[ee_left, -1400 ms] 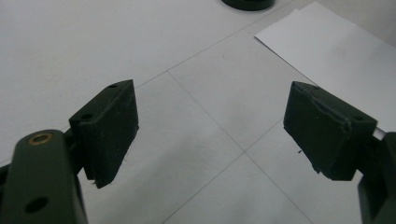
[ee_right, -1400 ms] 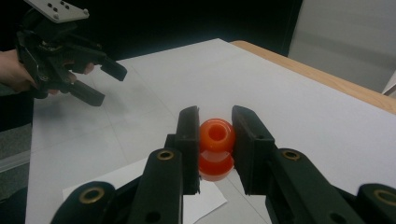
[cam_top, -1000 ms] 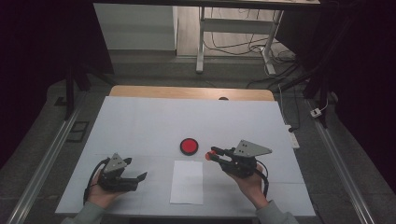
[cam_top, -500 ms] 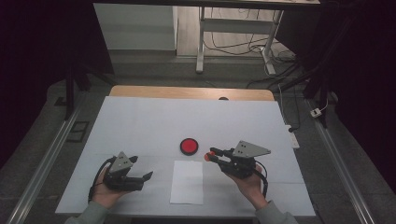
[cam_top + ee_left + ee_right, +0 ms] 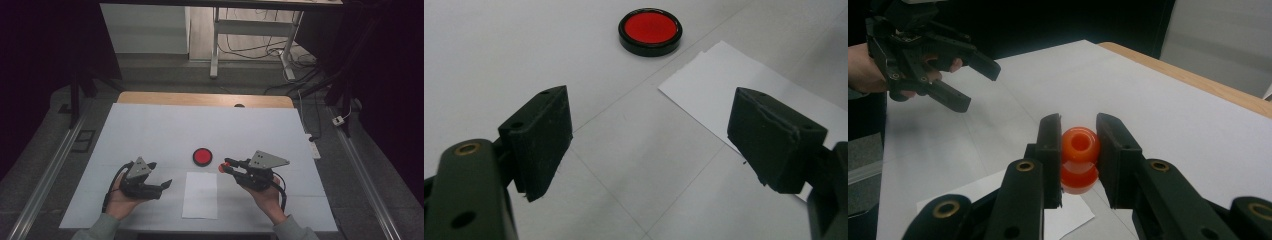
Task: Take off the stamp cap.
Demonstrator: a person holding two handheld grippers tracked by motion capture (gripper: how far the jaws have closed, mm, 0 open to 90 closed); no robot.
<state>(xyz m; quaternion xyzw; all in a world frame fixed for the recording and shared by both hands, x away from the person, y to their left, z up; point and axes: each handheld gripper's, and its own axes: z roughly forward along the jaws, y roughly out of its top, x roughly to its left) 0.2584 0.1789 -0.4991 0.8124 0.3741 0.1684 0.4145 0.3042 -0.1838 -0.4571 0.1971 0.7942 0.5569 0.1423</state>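
You've got the orange stamp (image 5: 1079,159) clamped in your right gripper (image 5: 226,165), jaws squeezed tight on its two rounded lobes, and it hangs above the table just right of the red ink pad (image 5: 202,157). Looks to me like the carrying stage: stamp picked up, not yet pressed anywhere. The pad sits open on the white table cover (image 5: 150,130), and the white sheet of paper (image 5: 200,195) lies flat just this side of it, between your two hands.

Your left gripper (image 5: 161,175) is wide open and holding nothing. In the left gripper view its two black jaws stand well apart over bare table, with the pad (image 5: 650,31) ahead and a corner of the paper (image 5: 744,80) off to one side.

Next move, I'd say, is a short swing of the stamp over the pad and straight down to ink it, then across to the sheet. Keep the stamp face level as you go down; I can't tell from here which end carries the face. The left could steady the paper's edge, since a loose sheet may lift with the stamp.
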